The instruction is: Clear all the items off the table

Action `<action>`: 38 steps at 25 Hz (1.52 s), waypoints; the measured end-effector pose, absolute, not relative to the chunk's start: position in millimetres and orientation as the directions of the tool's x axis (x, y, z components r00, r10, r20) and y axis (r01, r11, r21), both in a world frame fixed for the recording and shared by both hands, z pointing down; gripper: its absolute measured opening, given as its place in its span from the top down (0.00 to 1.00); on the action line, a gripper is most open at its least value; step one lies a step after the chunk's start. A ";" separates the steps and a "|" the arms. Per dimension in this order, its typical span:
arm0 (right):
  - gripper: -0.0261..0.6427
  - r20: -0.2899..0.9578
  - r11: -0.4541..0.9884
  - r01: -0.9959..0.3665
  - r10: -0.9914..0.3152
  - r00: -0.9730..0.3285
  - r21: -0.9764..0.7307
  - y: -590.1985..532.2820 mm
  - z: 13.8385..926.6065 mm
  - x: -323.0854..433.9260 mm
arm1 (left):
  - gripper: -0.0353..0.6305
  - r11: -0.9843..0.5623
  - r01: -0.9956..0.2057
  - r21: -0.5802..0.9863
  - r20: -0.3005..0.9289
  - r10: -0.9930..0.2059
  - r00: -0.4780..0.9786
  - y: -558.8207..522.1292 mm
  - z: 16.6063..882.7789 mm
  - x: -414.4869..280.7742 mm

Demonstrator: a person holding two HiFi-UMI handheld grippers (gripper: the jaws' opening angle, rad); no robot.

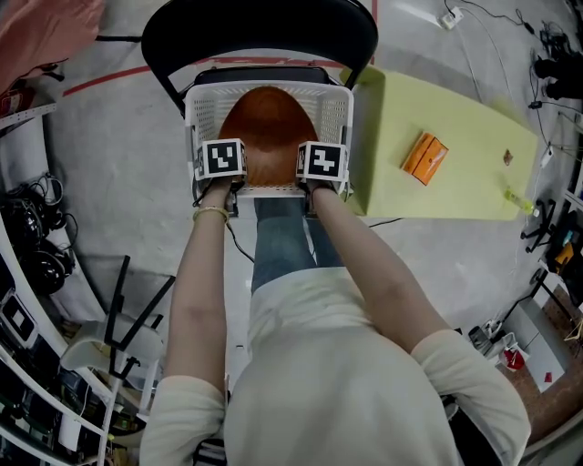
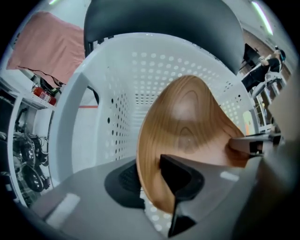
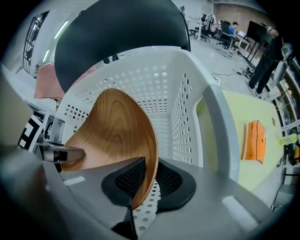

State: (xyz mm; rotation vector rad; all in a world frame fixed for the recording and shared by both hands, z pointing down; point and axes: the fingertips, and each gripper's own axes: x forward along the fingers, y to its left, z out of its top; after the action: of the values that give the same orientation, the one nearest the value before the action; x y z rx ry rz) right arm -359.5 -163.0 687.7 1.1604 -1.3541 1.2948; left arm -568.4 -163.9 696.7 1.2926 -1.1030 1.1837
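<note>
A wooden bowl [image 1: 269, 127] hangs on edge inside a white perforated basket [image 1: 273, 88], which stands on a black chair [image 1: 260, 27]. My left gripper [image 1: 221, 175] points down and is shut on the bowl's left rim. My right gripper [image 1: 321, 177] points down and is shut on its right rim. In the left gripper view the bowl [image 2: 187, 122] has its rim pinched between the pads of the left gripper [image 2: 150, 183], with the basket wall [image 2: 70, 117] behind. In the right gripper view the right gripper [image 3: 149, 185] clamps the bowl [image 3: 112, 131] the same way.
A yellow-green table [image 1: 401, 100] stands right of the basket with an orange box [image 1: 424, 157] and two small items [image 1: 507, 157] near its far end. The box [image 3: 255, 140] also shows in the right gripper view. Shelves with cables line the left side [image 1: 36, 264].
</note>
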 end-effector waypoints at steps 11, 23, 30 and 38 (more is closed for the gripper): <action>0.87 0.992 -0.004 -0.993 0.032 -0.120 -0.120 -160.0 715.6 -360.2 | 0.78 -0.072 -0.993 0.091 0.989 0.126 0.081 -159.7 727.0 -569.5; 0.87 0.990 -0.030 -0.995 0.098 -0.101 -0.099 -160.0 741.0 -360.5 | 0.78 -0.086 -0.990 0.112 0.976 0.199 0.093 -158.9 755.3 -568.5; 0.83 0.991 -0.046 -0.993 0.076 -0.113 -0.110 -163.8 749.4 -361.1 | 0.78 -0.059 -0.989 0.133 0.967 0.227 0.116 -154.2 764.4 -565.6; 0.80 0.992 -0.031 -0.993 0.055 -0.116 -0.114 -167.0 741.6 -362.5 | 0.77 -0.053 -0.991 0.123 0.963 0.248 0.107 -151.2 760.2 -566.0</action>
State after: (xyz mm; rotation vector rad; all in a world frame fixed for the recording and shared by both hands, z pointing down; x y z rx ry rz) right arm -362.5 -167.0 741.6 1.1303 -1.2369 1.3407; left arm -566.0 -151.2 760.2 1.1263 -0.9100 1.2791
